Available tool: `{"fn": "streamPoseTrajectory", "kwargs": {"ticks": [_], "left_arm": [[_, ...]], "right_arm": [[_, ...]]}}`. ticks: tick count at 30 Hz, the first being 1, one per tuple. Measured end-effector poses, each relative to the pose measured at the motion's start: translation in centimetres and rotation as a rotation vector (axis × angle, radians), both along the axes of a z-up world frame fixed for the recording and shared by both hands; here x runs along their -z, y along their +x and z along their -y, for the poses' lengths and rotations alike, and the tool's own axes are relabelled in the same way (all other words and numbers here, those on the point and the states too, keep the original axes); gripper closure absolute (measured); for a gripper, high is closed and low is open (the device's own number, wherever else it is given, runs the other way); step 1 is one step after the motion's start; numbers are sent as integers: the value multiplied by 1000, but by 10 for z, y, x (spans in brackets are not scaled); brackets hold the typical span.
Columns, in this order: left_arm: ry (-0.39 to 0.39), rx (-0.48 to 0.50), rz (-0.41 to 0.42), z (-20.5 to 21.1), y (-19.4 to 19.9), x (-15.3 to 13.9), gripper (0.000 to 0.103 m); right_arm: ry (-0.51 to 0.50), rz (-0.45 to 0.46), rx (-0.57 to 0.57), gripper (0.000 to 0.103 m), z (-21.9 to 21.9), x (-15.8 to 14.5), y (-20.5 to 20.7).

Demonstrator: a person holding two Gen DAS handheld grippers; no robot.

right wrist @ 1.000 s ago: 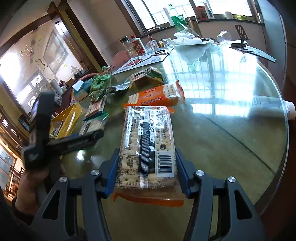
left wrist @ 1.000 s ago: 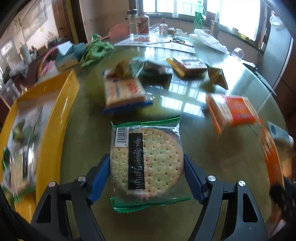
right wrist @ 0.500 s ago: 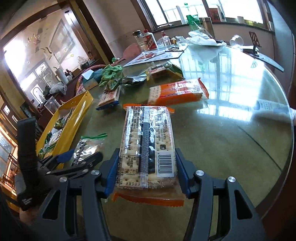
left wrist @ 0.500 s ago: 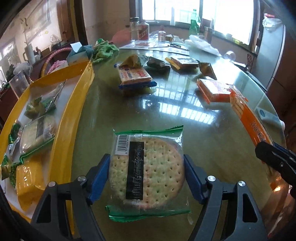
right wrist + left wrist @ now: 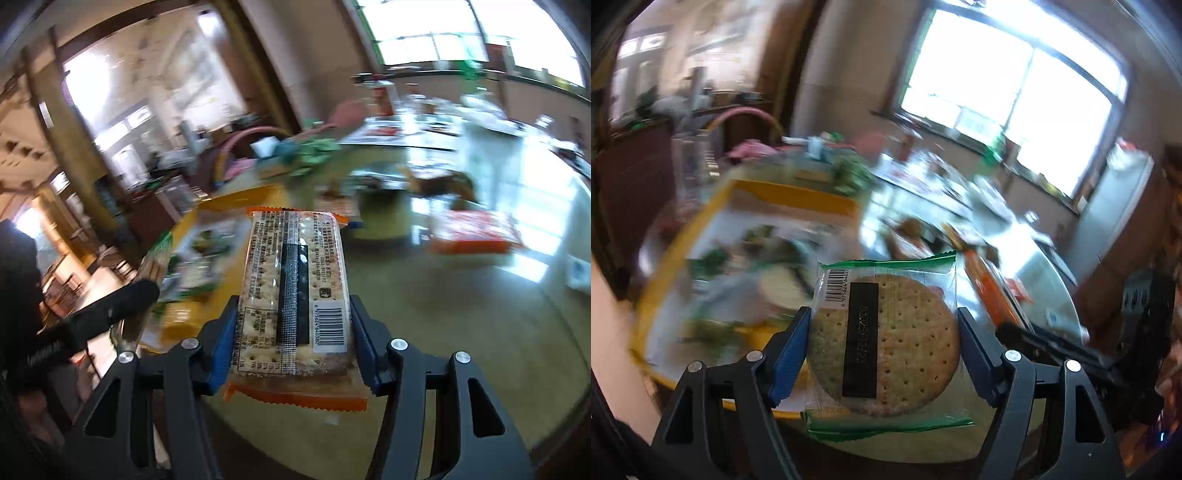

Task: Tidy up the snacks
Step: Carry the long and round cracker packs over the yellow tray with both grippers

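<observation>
My left gripper [image 5: 884, 343] is shut on a round cracker pack [image 5: 886, 339] with green wrapper edges, held in the air by the right edge of the yellow tray [image 5: 798, 197]. The tray holds several blurred snack packs. My right gripper [image 5: 293, 332] is shut on a long orange-edged cracker pack [image 5: 295, 288], held above the green glass table [image 5: 461, 325] and pointing toward the tray, which also shows in the right wrist view [image 5: 236, 201]. The left gripper's body [image 5: 92, 317] shows at the left of the right wrist view.
More snack packs lie on the table: an orange pack [image 5: 476, 232] at right and darker packs [image 5: 436, 184] farther back. Green cloth [image 5: 314, 155], papers and bottles sit at the far side. The table's near edge [image 5: 554, 443] curves at lower right.
Both grippers have swung left and lifted toward the yellow tray, each still holding its pack. Both views are now motion-blurred.
</observation>
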State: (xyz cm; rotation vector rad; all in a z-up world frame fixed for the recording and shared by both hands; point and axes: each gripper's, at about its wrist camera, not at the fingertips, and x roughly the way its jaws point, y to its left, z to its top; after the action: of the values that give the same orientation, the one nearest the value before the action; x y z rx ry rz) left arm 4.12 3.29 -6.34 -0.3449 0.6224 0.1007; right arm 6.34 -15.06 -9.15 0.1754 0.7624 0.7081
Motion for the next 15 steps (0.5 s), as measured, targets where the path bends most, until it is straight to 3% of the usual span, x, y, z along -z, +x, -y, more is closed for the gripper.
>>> {"fn": "streamPoseTrajectory", "kwargs": {"ticks": [2, 6, 15], "left_arm": [[22, -71, 4, -22, -4, -1, 27], [-12, -152, -2, -62, -3, 6, 27], [-36, -210, -40, -105, 7, 23, 27]], "right_arm": [[-7, 7, -54, 46, -25, -4, 1], [-31, 18, -141, 46, -73, -7, 4], [-107, -5, -235, 46, -152, 6, 24]]}}
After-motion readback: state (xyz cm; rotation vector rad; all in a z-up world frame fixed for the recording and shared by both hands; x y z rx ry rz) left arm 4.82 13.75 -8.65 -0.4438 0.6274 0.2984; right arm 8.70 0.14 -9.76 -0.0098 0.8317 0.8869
